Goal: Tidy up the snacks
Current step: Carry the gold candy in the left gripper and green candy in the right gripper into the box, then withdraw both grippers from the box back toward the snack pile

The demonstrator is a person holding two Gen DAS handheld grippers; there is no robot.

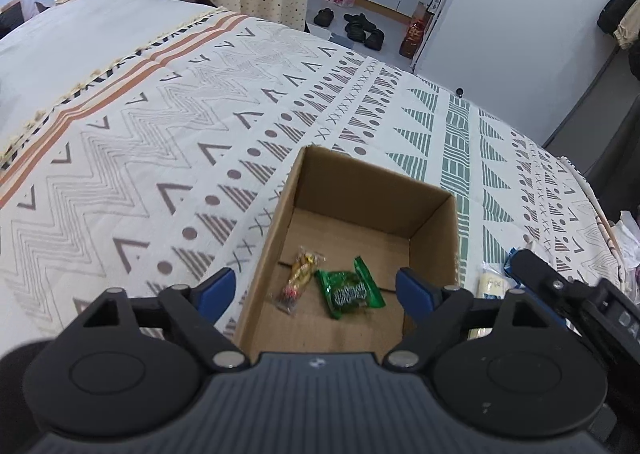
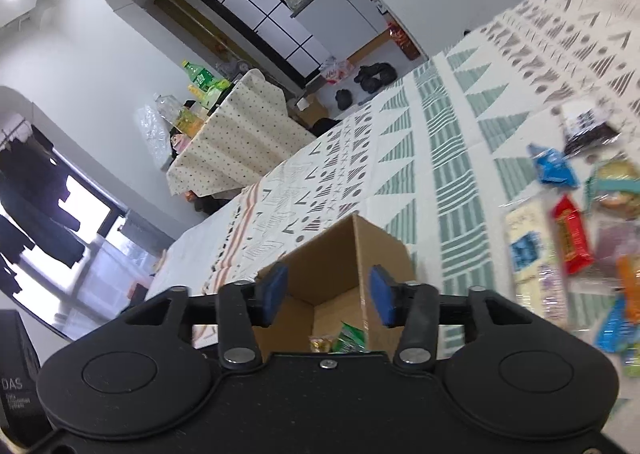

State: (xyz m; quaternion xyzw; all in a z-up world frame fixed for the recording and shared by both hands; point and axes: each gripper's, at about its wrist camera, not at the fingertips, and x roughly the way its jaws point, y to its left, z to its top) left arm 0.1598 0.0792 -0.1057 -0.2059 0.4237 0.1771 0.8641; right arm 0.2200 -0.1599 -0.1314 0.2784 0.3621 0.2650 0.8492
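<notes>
The left wrist camera looks steeply down along its gripper (image 1: pixel 316 290), close above an open cardboard box (image 1: pixel 434 242) on a patterned bedspread (image 1: pixel 160 126), with the kitchen doorway beyond. The right wrist camera, rolled so the room tilts, looks at a shallower angle past its own gripper (image 2: pixel 328 296) at the same box (image 2: pixel 384 250) from just beside it. Both views share the box, bedspread, dotted cloth and shoes on the floor.
</notes>
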